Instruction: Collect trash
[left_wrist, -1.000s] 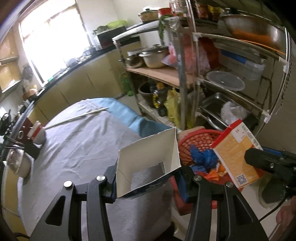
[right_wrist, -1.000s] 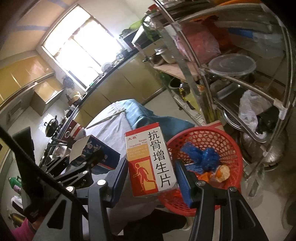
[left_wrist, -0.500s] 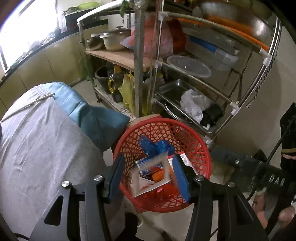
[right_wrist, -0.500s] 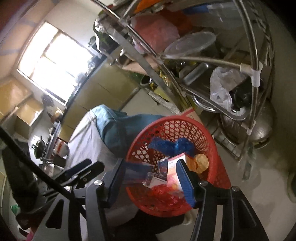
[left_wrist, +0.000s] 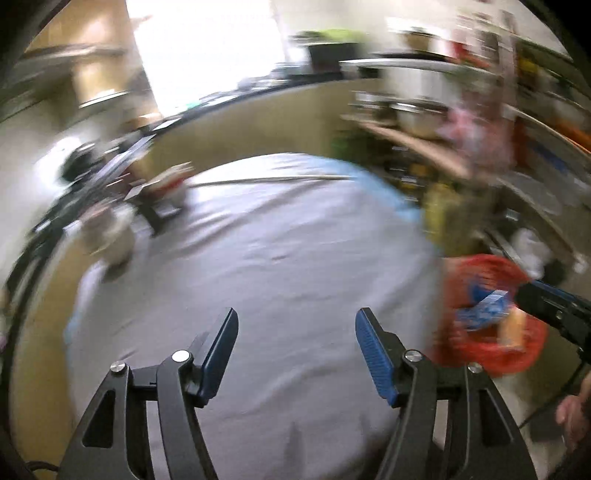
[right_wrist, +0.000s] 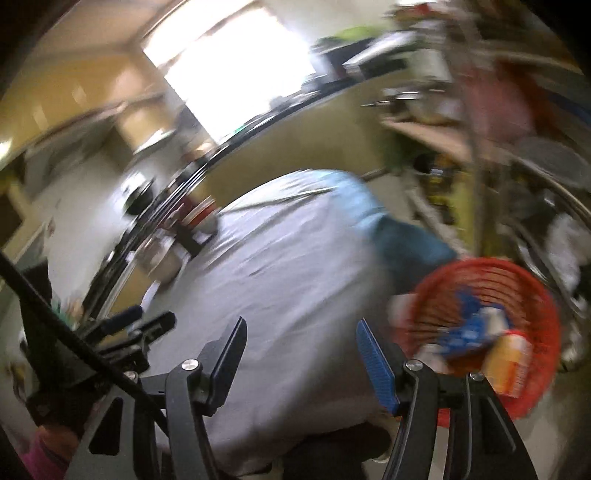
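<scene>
Grey cloth (left_wrist: 280, 266) covers the table ahead of both grippers; both views are heavily motion-blurred. Left gripper (left_wrist: 296, 325): jaws apart and opening, nothing between the blue pads — only bare cloth shows in the gap. Right gripper (right_wrist: 298, 332): jaws apart, likewise empty, with cloth ahead of the fingertips. Red mesh basket (right_wrist: 491, 328) sits to the right of both tools, beyond the table edge and below the level of the cloth. Inside it lie blurred pieces of trash: a blue-and-white box (right_wrist: 469, 332) and an orange-yellow carton (right_wrist: 511, 363) near the closer rim. In the left wrist view the basket (left_wrist: 491, 314) is partly crossed by the dark body of the right gripper (left_wrist: 554, 306). A thin stick (left_wrist: 273, 180) lies across the far side of the cloth. Cups and dark utensils stand ahead-left of the tools, too blurred to identify. A metal rack (right_wrist: 517, 155) stands behind the basket.
</scene>
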